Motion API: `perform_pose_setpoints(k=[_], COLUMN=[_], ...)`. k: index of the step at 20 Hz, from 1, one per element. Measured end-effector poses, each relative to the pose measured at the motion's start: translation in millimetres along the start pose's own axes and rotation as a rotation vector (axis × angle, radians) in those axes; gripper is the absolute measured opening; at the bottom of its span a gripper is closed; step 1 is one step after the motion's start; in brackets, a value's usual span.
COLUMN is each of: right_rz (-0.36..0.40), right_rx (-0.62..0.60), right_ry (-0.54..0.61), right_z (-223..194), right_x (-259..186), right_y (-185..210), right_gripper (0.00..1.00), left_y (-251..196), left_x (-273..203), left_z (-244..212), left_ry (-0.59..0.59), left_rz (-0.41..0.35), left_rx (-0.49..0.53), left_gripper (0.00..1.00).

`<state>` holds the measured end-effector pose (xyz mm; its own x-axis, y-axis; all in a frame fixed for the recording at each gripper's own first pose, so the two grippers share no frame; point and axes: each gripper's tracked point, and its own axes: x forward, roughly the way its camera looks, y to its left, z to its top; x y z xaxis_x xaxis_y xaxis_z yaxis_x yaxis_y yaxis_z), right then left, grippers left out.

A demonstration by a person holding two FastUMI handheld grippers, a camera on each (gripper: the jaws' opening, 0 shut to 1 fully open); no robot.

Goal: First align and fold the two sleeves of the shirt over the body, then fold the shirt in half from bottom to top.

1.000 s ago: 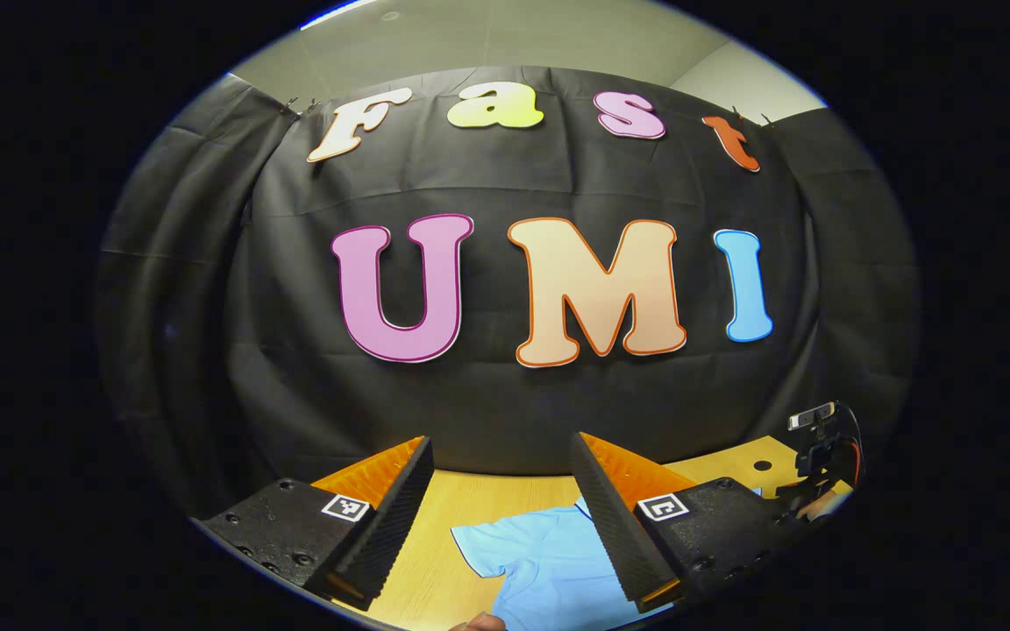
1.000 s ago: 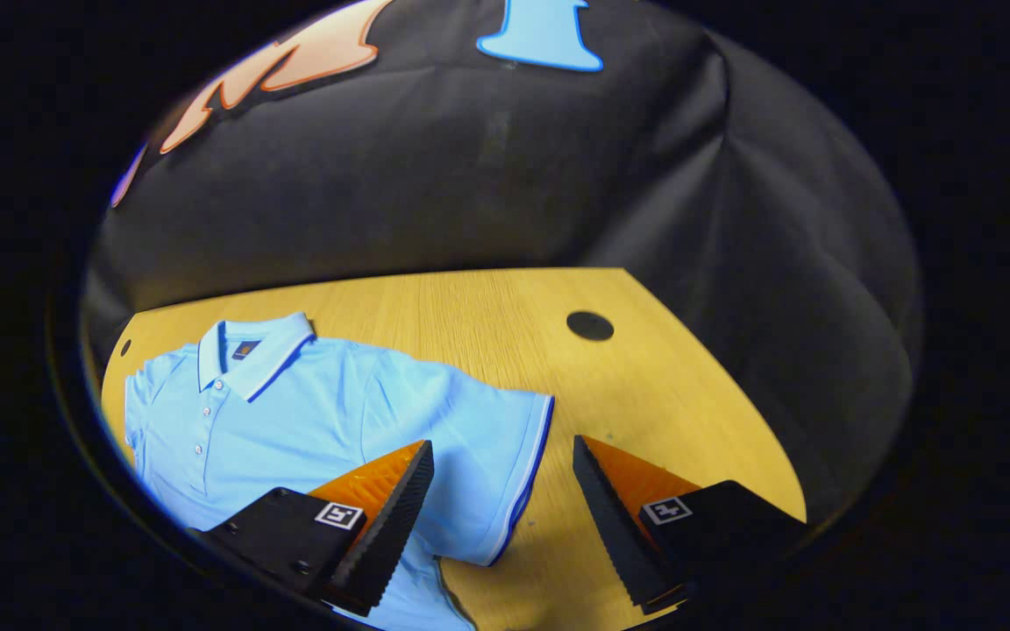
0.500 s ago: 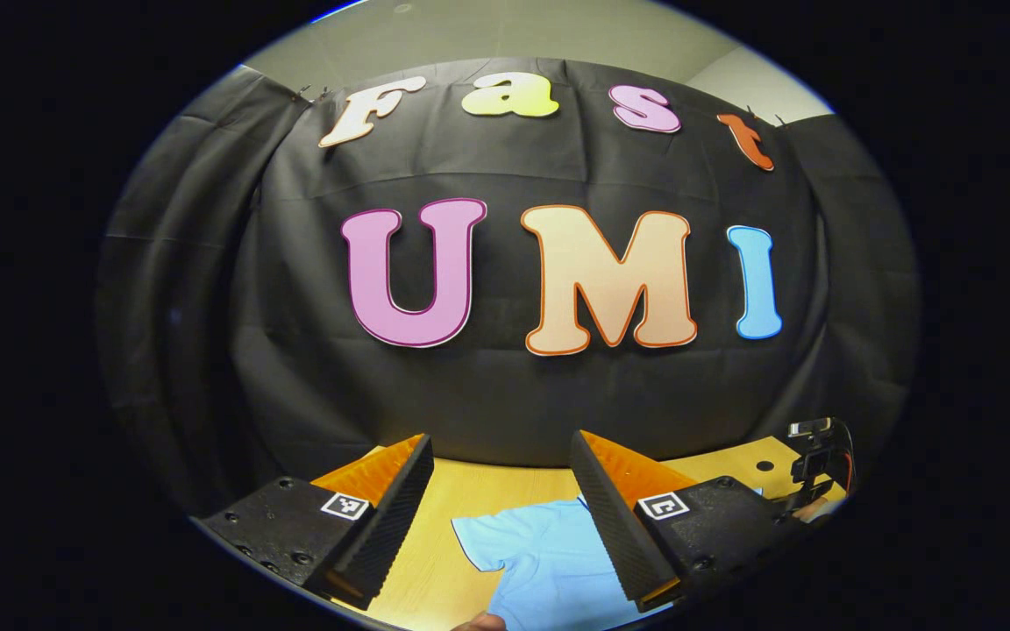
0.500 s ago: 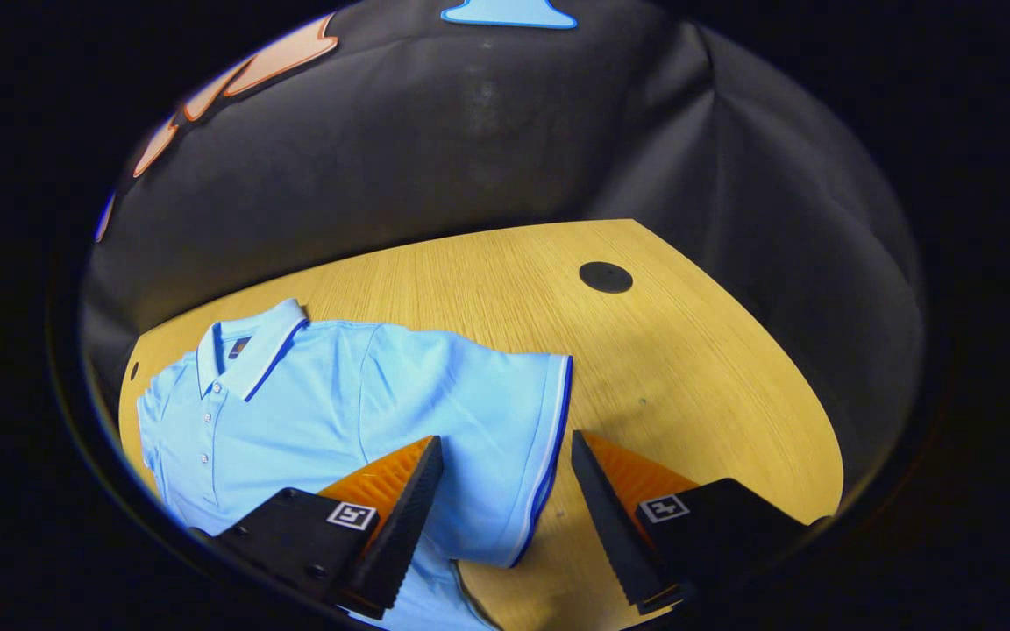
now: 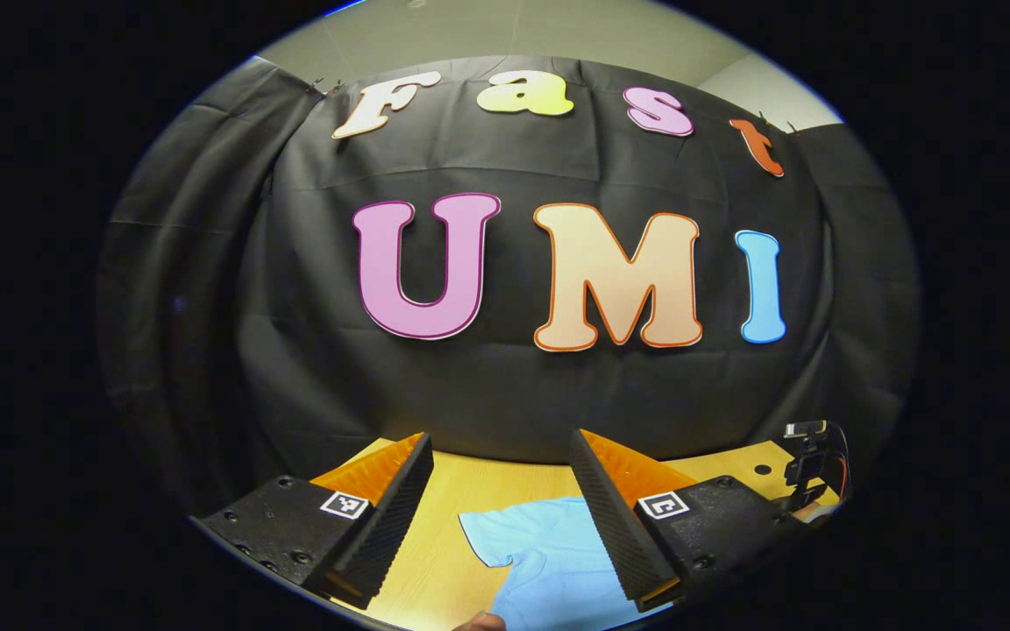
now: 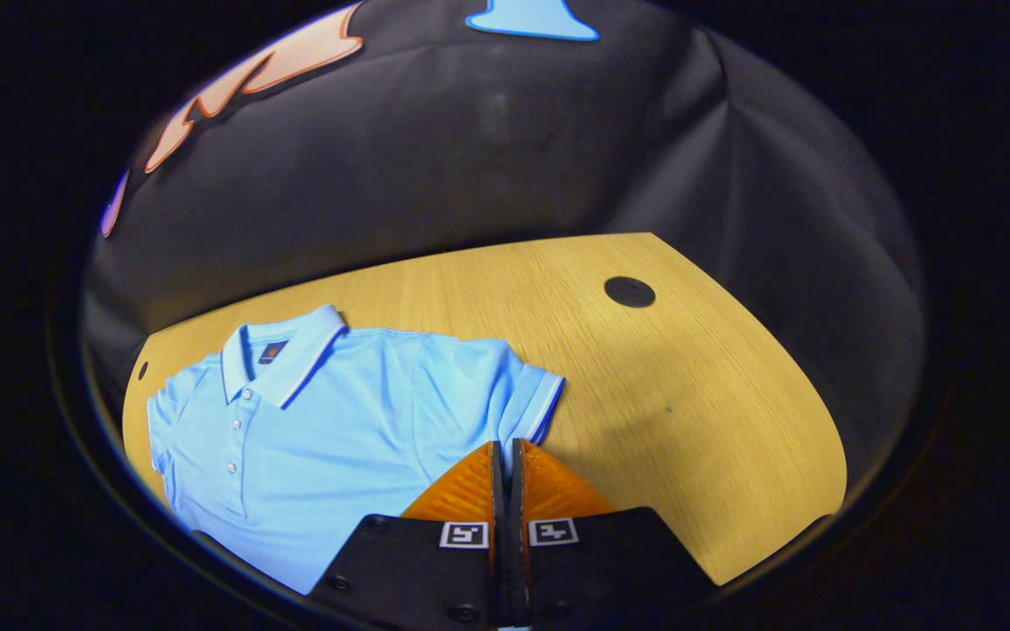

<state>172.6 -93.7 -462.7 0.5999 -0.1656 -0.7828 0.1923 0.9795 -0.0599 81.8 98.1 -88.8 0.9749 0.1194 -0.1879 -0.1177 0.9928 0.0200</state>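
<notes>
The shirt (image 6: 321, 421) lies face up and flat on the desk (image 6: 689, 412), collar toward the desk's far edge, buttons showing. Neither sleeve is folded over the body yet. Your right gripper (image 6: 505, 456) has its fingers pressed together on the right sleeve (image 6: 527, 399) hem, near the desk's middle, so I judge the first sleeve fold is just starting. Your left gripper (image 5: 501, 508) hangs with fingers wide apart above the left sleeve (image 5: 514, 535), gripping nothing. Still left: both sleeve folds, then the bottom-to-top fold.
</notes>
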Motion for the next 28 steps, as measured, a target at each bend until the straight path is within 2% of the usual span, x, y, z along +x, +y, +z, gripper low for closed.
perform_pose_setpoints(k=[4,5,8,15,16,21,23,24,28], right_rz=[0.077,0.105,0.196,0.302,0.335,0.383,0.39,0.402,0.393], right_rx=[0.045,0.052,0.075,0.074,0.075,0.033,0.025,0.025,0.003], right_ry=[-0.038,-0.043,-0.059,-0.003,-0.004,-0.095,-0.137,-0.158,-0.207], right_z=[17.3,18.7,23.1,-8.4,-6.9,18.0,28.5,31.8,34.4], right_x=[-15.1,-19.6,-29.6,-39.0,-45.4,-88.3,-109.0,-121.6,-163.5], right_y=[34.0,44.8,83.0,140.6,147.3,149.5,144.0,142.1,117.2], right_gripper=[0.02,0.0,0.03,0.03,0.08,0.94,0.94,0.98,0.98], left_y=[1.8,2.0,3.5,15.7,18.3,27.8,29.8,30.3,35.4], left_x=[-1.4,-1.0,-0.5,5.3,7.0,24.5,33.0,38.5,59.3], left_z=[-3.1,-3.1,-6.5,-25.9,-31.4,-57.0,-71.4,-79.8,-121.1], left_ry=[0.008,0.009,0.014,0.056,0.066,0.115,0.141,0.159,0.257], left_rz=[-0.001,-0.002,-0.005,-0.002,0.004,0.02,0.026,0.027,0.042], left_rx=[-0.008,-0.01,-0.01,-0.05,-0.051,-0.062,-0.067,-0.073,-0.111], left_gripper=[0.95,0.95,0.95,0.95,0.95,0.95,0.95,0.95,0.95])
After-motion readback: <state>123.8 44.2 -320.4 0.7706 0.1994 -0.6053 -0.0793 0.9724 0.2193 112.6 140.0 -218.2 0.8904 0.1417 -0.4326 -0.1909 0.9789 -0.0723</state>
